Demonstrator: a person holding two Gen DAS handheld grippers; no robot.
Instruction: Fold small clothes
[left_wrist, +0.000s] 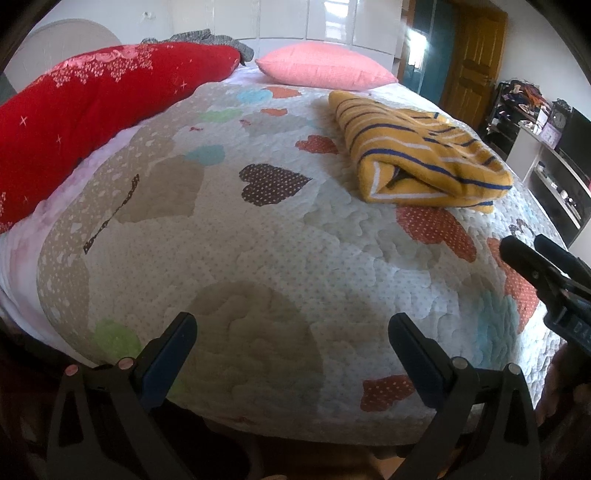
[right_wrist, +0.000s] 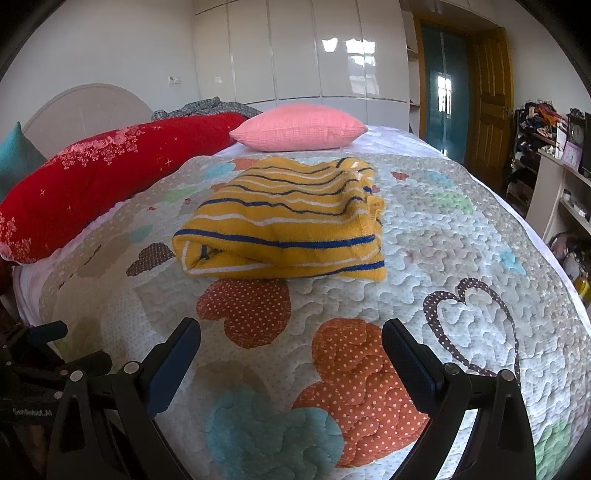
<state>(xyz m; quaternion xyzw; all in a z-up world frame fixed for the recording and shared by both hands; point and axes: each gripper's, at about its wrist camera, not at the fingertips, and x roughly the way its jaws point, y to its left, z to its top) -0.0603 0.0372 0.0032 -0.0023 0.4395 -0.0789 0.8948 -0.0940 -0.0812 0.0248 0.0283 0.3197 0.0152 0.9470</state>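
Nearest, left black two-finger gripper (left_wrist: 291, 328) and right black two-finger gripper (right_wrist: 291, 334), both spread wide, empty, above heart-patterned quilted bedspread (right_wrist: 424, 229). Mid-bed, well apart: folded yellow blue-striped knit garment (right_wrist: 284, 218). Beyond, pink pillow (right_wrist: 299, 127).

Both the left gripper (left_wrist: 291, 328) and the right gripper (right_wrist: 291, 334) are showing black angular frames, dark blue finger pads and round silver pivot screws.

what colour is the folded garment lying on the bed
Mustard yellow with blue and white stripes; the folded garment shows best in the right wrist view.
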